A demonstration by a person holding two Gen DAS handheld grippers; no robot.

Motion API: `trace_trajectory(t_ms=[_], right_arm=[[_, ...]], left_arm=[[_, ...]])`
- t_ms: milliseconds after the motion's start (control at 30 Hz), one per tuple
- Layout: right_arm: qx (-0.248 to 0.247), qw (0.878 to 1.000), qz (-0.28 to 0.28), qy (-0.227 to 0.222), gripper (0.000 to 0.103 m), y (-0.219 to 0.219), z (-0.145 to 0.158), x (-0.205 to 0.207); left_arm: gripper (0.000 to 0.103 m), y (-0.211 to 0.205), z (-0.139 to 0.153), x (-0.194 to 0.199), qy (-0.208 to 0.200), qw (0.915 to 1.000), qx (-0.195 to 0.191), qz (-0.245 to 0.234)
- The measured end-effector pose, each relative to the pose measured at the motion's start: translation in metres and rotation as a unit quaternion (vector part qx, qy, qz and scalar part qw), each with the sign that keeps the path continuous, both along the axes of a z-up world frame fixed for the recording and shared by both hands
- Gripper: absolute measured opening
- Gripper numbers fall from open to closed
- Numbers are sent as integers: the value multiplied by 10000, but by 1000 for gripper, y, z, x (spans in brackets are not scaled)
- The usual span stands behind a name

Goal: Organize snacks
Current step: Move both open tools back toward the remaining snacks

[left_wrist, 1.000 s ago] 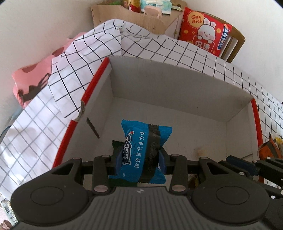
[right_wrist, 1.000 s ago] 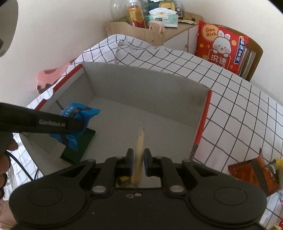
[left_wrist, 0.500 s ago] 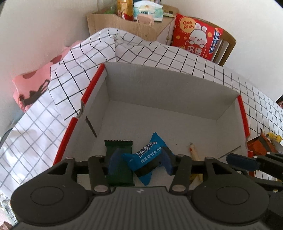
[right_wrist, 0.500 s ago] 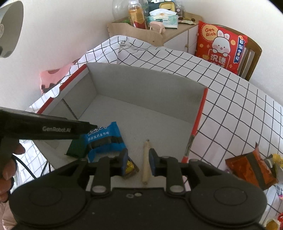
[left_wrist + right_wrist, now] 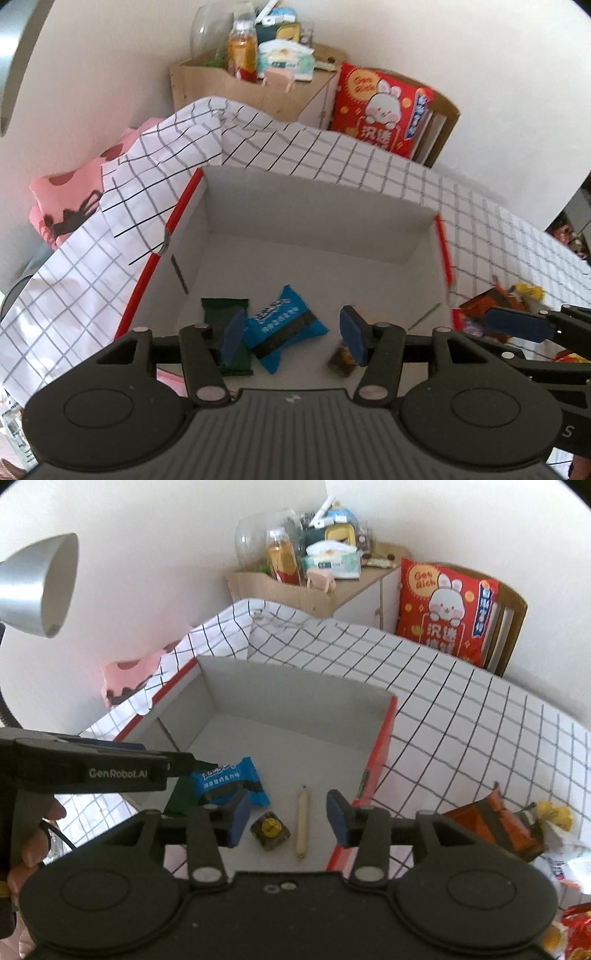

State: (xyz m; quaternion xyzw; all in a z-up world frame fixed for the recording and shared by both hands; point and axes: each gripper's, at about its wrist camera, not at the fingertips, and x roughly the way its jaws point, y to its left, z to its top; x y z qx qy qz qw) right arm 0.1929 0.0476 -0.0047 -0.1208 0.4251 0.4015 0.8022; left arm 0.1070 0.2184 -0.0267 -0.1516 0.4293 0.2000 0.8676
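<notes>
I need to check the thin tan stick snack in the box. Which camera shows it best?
The right wrist view: the thin tan stick snack lies whole on the floor of the white cardboard box. In the left wrist view I cannot make it out.

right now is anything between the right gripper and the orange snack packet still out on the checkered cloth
The box's red-edged side wall stands between them. The right gripper, jaws opening and empty, hangs over the box floor, while the orange packet lies outside on the cloth.
</notes>
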Motion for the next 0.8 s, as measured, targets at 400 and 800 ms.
trace_trajectory(t_ms=[400, 800], right_arm=[[290, 9992, -137, -233, 66, -50, 30, -16], [696, 9957, -489, -354, 90, -112, 46, -28]], left_arm=[[65, -51, 30, -16, -489, 9982, 107, -331], [70, -109, 39, -20, -746, 9928, 230, -907]])
